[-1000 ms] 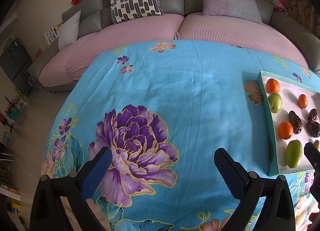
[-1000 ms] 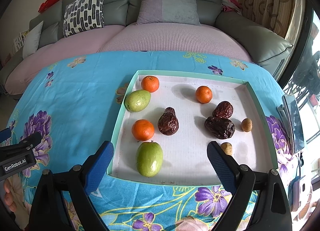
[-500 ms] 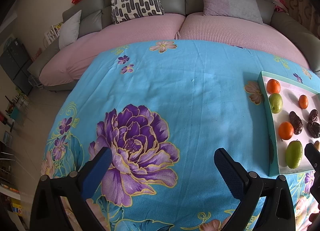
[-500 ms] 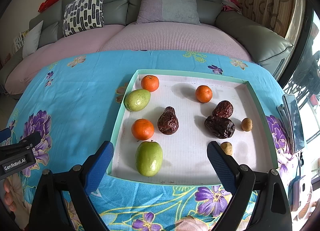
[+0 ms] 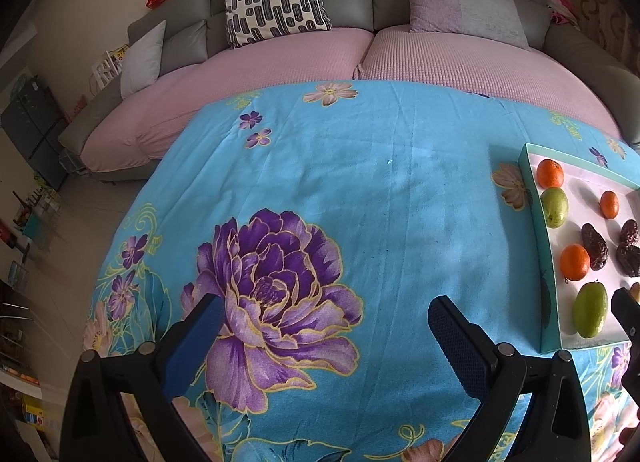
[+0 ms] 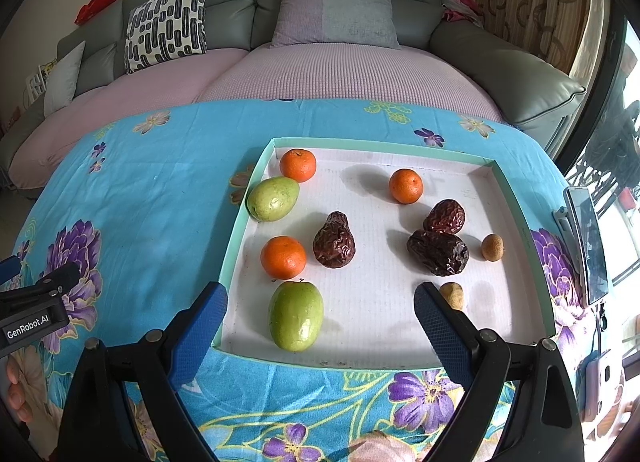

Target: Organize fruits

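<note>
A shallow mint-green tray (image 6: 384, 143) with a white floor lies on the blue flowered cloth. It holds three oranges (image 6: 283, 256), two green fruits (image 6: 295, 316), three dark wrinkled dates (image 6: 334, 240) and two small brown fruits (image 6: 491, 247). My right gripper (image 6: 320, 322) hovers open over the tray's near edge, the near green fruit between its fingers but untouched. My left gripper (image 5: 322, 336) stands open over the purple flower, nothing in it; the tray (image 5: 538, 229) shows at the right edge of the left wrist view.
The table is covered by a blue floral cloth (image 5: 360, 201). Behind it runs a grey sofa with pink seat covers (image 6: 344, 77) and cushions. A phone (image 6: 586, 238) lies on the table's right edge. The left gripper's body (image 6: 36, 310) shows at the far left.
</note>
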`<act>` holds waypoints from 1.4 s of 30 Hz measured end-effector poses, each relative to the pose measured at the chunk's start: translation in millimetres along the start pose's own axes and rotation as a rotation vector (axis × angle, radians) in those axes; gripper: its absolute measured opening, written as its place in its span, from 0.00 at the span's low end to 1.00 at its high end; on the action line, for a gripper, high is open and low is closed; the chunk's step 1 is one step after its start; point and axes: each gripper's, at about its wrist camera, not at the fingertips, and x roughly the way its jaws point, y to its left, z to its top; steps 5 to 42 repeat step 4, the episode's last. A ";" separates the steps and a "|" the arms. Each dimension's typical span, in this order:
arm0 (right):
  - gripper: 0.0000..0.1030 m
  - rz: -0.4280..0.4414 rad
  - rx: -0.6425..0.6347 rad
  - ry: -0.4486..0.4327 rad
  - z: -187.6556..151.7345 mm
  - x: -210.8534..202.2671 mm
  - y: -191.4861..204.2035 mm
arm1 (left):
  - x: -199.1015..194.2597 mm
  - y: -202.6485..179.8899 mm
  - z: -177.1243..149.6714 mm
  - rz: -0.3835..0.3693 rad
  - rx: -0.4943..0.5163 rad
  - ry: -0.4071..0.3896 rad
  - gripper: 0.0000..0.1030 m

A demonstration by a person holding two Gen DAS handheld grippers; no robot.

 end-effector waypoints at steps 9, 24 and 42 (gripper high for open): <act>0.92 -0.003 0.002 0.004 -2.0 0.6 -1.7 | -2.8 -1.4 0.4 -0.006 0.003 -0.008 1.00; 0.92 -0.003 0.002 0.004 -2.0 0.6 -1.7 | -2.8 -1.4 0.4 -0.006 0.003 -0.008 1.00; 0.92 -0.003 0.002 0.004 -2.0 0.6 -1.7 | -2.8 -1.4 0.4 -0.006 0.003 -0.008 1.00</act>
